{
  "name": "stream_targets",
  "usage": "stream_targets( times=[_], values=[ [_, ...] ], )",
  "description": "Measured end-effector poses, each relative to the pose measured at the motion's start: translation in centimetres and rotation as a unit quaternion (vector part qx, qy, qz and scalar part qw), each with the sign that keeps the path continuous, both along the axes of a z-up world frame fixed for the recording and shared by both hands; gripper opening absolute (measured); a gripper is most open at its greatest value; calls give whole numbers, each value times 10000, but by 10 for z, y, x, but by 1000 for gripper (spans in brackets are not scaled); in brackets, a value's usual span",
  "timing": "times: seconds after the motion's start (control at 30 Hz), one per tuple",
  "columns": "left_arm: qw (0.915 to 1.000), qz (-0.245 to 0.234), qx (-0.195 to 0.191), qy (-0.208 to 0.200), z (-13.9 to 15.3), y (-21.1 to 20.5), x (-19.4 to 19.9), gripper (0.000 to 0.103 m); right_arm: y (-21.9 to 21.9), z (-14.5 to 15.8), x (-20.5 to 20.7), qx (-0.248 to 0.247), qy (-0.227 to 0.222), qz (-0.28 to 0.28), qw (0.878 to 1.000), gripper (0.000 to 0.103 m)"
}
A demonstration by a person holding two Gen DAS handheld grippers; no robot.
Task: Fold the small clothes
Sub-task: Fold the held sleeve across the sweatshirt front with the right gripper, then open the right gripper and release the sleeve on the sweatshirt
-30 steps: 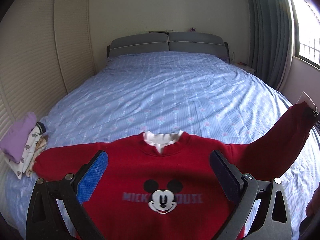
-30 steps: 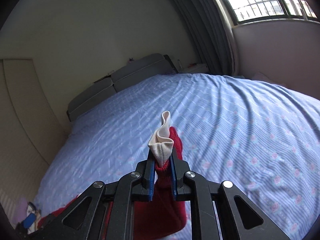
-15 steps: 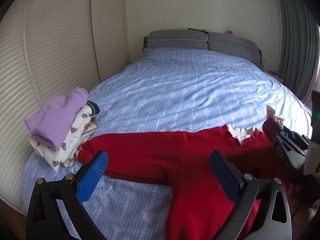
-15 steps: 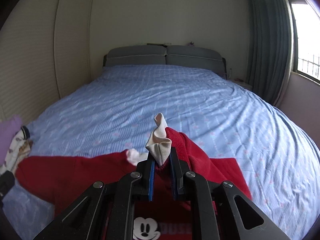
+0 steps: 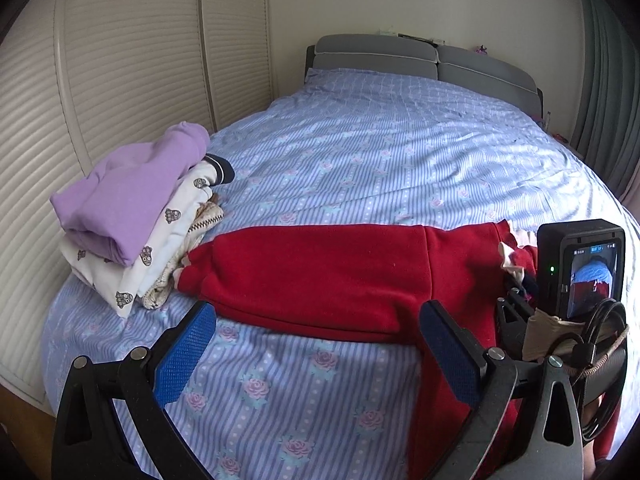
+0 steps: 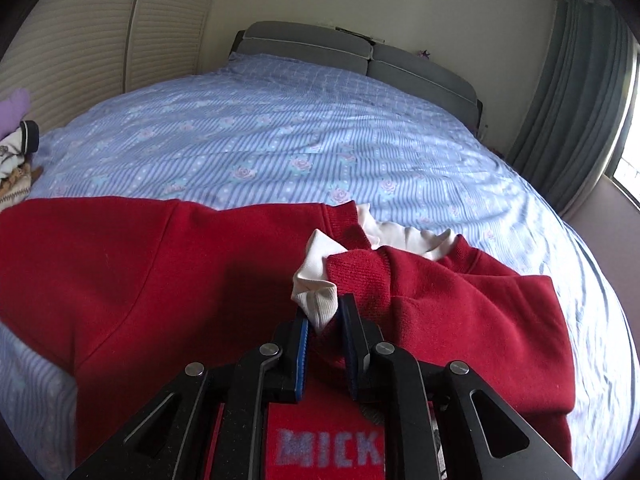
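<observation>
Pinching the white ribbed cuff (image 6: 318,306) of a red Mickey Mouse sweatshirt (image 6: 160,276), right gripper (image 6: 324,330) fingers closed tight on the fabric. Brought inward within the last second: sleeve formerly lifted out to the side, now laid across the chest just below the white collar (image 6: 404,236), above the "MICK" lettering. Means the first sleeve fold is nearly down, release probably next. Left gripper (image 5: 320,354) spread wide, holding nothing, swung over to hover near the other sleeve (image 5: 304,276), stretched flat toward the bed edge and likely next to fold. Sweatshirt lying face up on the blue rose-print bedsheet (image 5: 380,160). Counted: one sweatshirt in work, two sleeves, one folded in; one stack of folded clothes (image 5: 136,216), a purple garment (image 5: 128,188) on top, at least three pieces, just beside the flat sleeve's cuff.
</observation>
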State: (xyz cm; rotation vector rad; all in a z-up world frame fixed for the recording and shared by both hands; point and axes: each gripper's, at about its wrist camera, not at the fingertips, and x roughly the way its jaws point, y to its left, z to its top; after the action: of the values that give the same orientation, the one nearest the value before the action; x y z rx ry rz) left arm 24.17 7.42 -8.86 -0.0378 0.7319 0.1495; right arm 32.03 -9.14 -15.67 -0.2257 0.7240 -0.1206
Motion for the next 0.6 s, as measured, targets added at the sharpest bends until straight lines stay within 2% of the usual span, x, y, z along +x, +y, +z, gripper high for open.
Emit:
stream_targets(
  times=[0.07, 0.2, 0.33, 0.4, 0.5, 0.6],
  values=[
    [10000, -42, -15, 19, -2, 1, 1, 103, 3, -2, -2, 185, 26, 114, 9998, 33],
    [10000, -91, -3, 4, -4, 5, 3, 103, 12, 0, -8, 399, -50, 260, 9989, 50],
    [9999, -76, 40, 67, -7, 11, 6, 103, 16, 10, -23, 803, -176, 513, 9953, 52],
    [9999, -51, -2, 104, -7, 16, 7, 103, 12, 24, -35, 954, -471, 512, 9930, 52],
    [10000, -55, 17, 63, -5, 17, 6, 103, -8, 43, -47, 1054, -938, 154, 9899, 52],
    [10000, -75, 15, 12, -3, 12, 5, 103, -40, 47, -35, 1039, -890, -423, 9897, 52]
  ],
)
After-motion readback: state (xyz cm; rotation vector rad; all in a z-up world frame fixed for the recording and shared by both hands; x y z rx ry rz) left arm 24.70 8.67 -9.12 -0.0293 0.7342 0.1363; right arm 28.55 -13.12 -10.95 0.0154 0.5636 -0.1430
